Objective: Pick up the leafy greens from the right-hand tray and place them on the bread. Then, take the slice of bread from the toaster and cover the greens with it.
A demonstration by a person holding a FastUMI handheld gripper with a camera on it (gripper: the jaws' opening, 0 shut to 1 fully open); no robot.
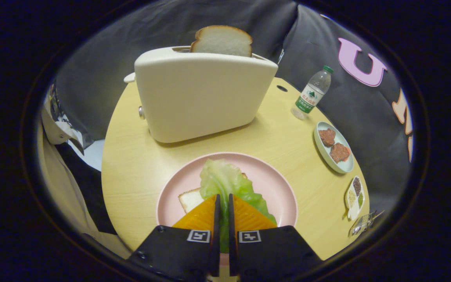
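Lettuce leaf [225, 182]: pale green, crinkled; lies over the bread slice on the plate [190, 199], its near end running back between the fingers. Judged very light, limp and easily torn or creased; a thin fold of the leaf edge gives the best hold.

Gripper [222, 207]: fingers almost closed, a narrow gap between them, with green leaf visible in that gap. Whether both fingers press on the leaf cannot be told.

Pink plate [272, 176]: sits on the wooden table [139, 164] just ahead of the fingers; carries the lower bread and the leaf.

Toaster [202, 98]: cream, standing beyond the plate, broad side facing the gripper.

Bread in toaster [222, 41]: upright in the slot, upper half standing clear of the top. Judged light, soft and compressible, with a crumbly crust; best taken across its flat faces near the exposed top and lifted straight up, with gentle closing so as not to dent it.

Stage of task: greens appear laid on the bread; covering slice not yet taken.

Side tray [333, 147]: light oval dish beside the plate holding two brownish pieces.

Small dish [354, 196]: divided, holding seasonings, nearer than the tray.

Water bottle [313, 94]: upright at the far table edge, beside the toaster.
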